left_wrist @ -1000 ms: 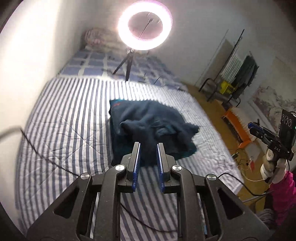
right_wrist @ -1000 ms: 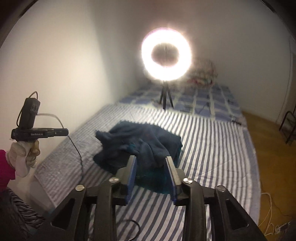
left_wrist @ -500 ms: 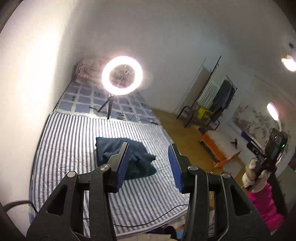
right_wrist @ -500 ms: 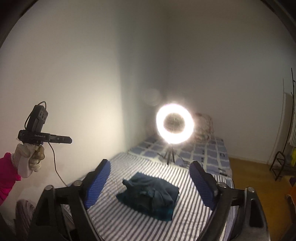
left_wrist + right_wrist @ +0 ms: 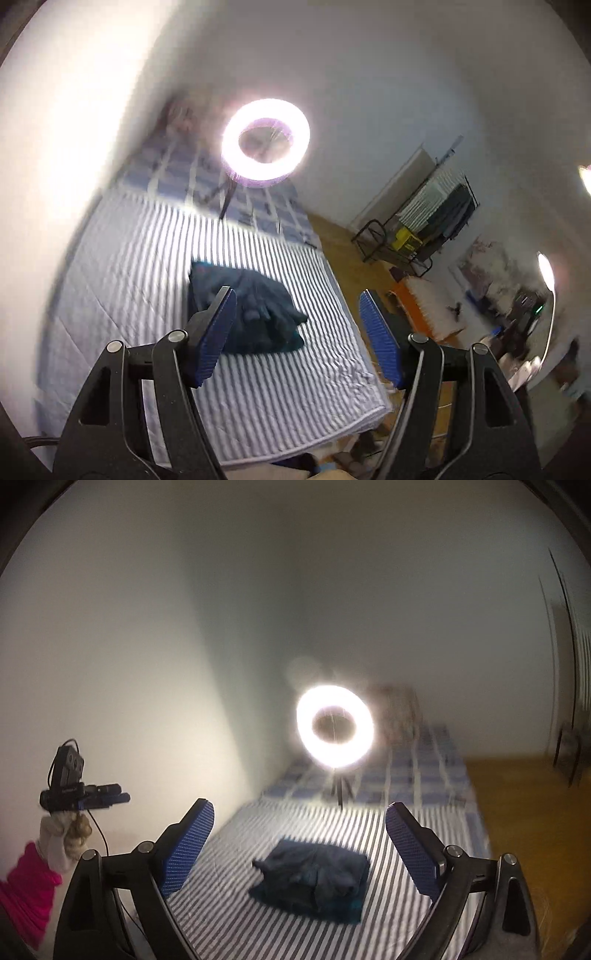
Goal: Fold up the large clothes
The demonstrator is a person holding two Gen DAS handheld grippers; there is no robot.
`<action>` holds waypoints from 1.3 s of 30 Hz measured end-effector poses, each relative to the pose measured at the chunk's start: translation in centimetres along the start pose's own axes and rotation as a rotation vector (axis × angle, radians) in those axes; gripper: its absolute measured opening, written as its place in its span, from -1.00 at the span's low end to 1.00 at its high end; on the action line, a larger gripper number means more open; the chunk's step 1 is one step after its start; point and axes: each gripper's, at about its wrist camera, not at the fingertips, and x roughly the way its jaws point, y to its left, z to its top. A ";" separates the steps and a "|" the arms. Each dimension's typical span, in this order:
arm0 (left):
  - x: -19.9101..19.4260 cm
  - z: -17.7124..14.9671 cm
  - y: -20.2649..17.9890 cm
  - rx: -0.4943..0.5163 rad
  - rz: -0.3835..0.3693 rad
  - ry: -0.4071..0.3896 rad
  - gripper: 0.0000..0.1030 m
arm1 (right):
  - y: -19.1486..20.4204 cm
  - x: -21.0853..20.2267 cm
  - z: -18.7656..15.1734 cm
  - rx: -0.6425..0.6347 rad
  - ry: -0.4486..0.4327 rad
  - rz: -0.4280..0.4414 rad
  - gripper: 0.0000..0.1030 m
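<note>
A dark teal garment (image 5: 251, 314) lies bunched and roughly folded on the striped bed (image 5: 129, 266); it also shows in the right wrist view (image 5: 314, 878). My left gripper (image 5: 295, 295) is open and empty, held well back from the garment. My right gripper (image 5: 299, 808) is open and empty, also held high and far from the garment. The left gripper in its gloved hand (image 5: 85, 794) shows at the left of the right wrist view.
A lit ring light (image 5: 265, 139) on a tripod stands on the bed beyond the garment, also in the right wrist view (image 5: 335, 726). A clothes rack (image 5: 436, 221) and an orange item (image 5: 417, 302) stand on the wooden floor to the right. A white wall runs along the left.
Both grippers pulled up and away from the garment and opened wide. The garment stays on the bed.
</note>
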 end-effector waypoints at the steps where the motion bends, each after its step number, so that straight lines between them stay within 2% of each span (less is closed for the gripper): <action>1: 1.2 -0.4 1.0 -0.036 -0.007 0.014 0.38 | -0.9 2.1 -1.5 0.037 0.035 0.000 0.87; 6: 9.5 -2.3 7.5 -0.256 -0.044 0.110 0.38 | -4.6 10.5 -8.3 0.193 0.178 0.018 0.87; 8: 12.7 -2.9 10.0 -0.322 -0.029 0.140 0.38 | -5.8 13.2 -10.7 0.252 0.220 0.027 0.87; 12: 17.9 -3.6 13.5 -0.411 -0.008 0.179 0.38 | -8.6 19.3 -15.2 0.378 0.307 0.047 0.87; 16: 22.2 -4.1 16.0 -0.472 0.008 0.201 0.38 | -10.4 23.6 -18.9 0.483 0.380 0.063 0.87; 21: 27.2 -4.5 18.2 -0.520 0.029 0.250 0.37 | -11.8 27.3 -21.8 0.564 0.424 0.082 0.87; 25: 30.1 -5.2 19.2 -0.531 0.022 0.302 -0.05 | -13.2 30.0 -23.9 0.630 0.434 0.086 0.82; 26: 30.6 -5.3 19.2 -0.523 0.026 0.309 -0.15 | -13.4 30.7 -24.3 0.642 0.435 0.091 0.77; 27: 31.2 -5.5 19.2 -0.507 0.032 0.317 -0.42 | -13.5 31.1 -24.6 0.651 0.438 0.095 0.73; 28: 31.5 -5.7 19.3 -0.500 0.033 0.318 -0.64 | -13.5 31.5 -24.8 0.646 0.444 0.098 0.60; 30: 31.5 -5.8 19.0 -0.478 0.043 0.310 -0.72 | -13.1 31.9 -24.7 0.613 0.456 0.110 0.24; 31: 31.3 -5.8 18.7 -0.458 0.047 0.304 -0.77 | -12.7 32.2 -24.6 0.587 0.469 0.130 -0.23; 32: 31.2 -5.6 18.3 -0.439 0.047 0.301 -0.79 | -12.4 32.5 -24.4 0.573 0.480 0.150 -0.60; 35: 29.8 -5.3 16.3 -0.352 0.042 0.296 -0.83 | -11.5 31.9 -23.2 0.553 0.480 0.189 -0.76; 37: 28.6 -5.4 14.9 -0.270 0.040 0.295 -0.83 | -11.6 30.6 -22.6 0.631 0.461 0.262 -0.79; 39: 27.9 -6.3 15.3 -0.244 0.064 0.302 -0.83 | -11.5 29.3 -22.2 0.630 0.451 0.286 -0.80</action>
